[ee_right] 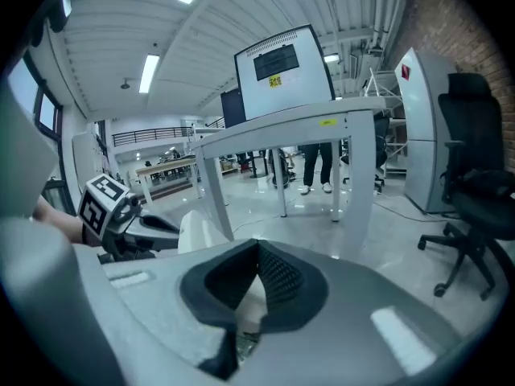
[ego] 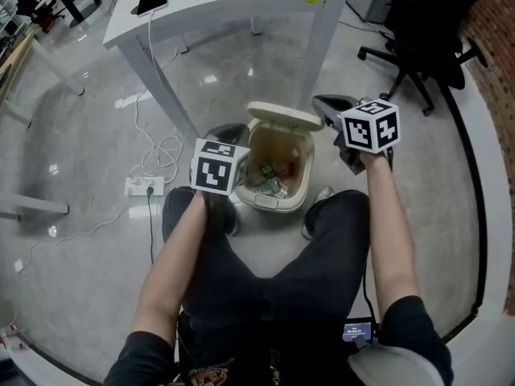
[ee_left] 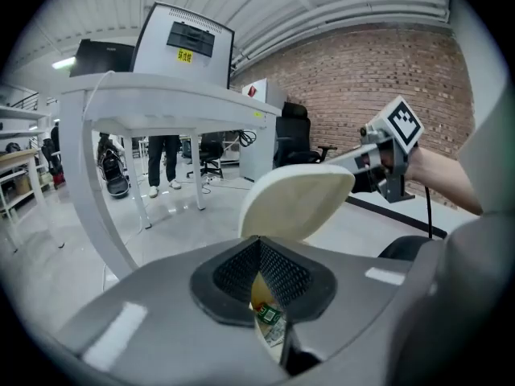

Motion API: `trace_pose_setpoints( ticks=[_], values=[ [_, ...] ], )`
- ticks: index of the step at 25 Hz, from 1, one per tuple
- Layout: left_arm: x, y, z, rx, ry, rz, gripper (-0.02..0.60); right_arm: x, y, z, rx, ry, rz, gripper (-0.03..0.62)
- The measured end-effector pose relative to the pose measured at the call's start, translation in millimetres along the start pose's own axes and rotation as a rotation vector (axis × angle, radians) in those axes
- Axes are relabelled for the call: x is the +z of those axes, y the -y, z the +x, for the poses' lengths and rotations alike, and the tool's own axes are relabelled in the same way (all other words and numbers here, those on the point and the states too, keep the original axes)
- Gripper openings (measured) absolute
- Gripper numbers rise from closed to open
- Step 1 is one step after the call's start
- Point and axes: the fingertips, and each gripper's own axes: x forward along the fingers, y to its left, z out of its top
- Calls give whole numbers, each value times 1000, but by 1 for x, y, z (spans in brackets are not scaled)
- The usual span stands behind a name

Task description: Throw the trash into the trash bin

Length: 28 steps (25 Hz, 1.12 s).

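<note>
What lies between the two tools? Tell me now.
The open trash bin, with trash inside, stands between the left tool and the right tool; the head view shows it.

- The left gripper [ego: 228,133] is held out in front of the person at the left of the head view, pointing forward and tilted downward; its jaws are closed, the dark pads meeting each other in the left gripper view
- The left marker cube [ego: 216,167] sits on top of it, facing up toward the head camera
- The left forearm [ego: 170,265] is bare and stretched forward, with a dark sleeve [ego: 145,359] at the upper arm
- The right gripper [ego: 328,104] is held further forward than the left, also angled downward; its jaws are pressed together, pad against pad
- The right marker cube [ego: 370,125] rides above the wrist
- The right forearm [ego: 389,230] is bare and nearly straight; the two grippers are well apart, side by side
</note>
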Motion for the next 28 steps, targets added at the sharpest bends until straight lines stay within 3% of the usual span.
trace_pose_setpoints(
  ticks=[5, 10, 21, 28],
  values=[
    [9, -2, -17, 32, 44, -10, 8, -40, -33, -4, 38, -42, -5, 2],
    [-5, 3, -24, 65, 38, -23, 8, -81, -58, -7, 55, -71, 25, 2],
    [-82, 56, 2, -31, -176, 70, 8, -157, -91, 6, 5, -168, 44, 2],
    [-125, 63, 13, -49, -274, 70, 6, -195, -94, 19, -66, -207, 86, 2]
  ],
)
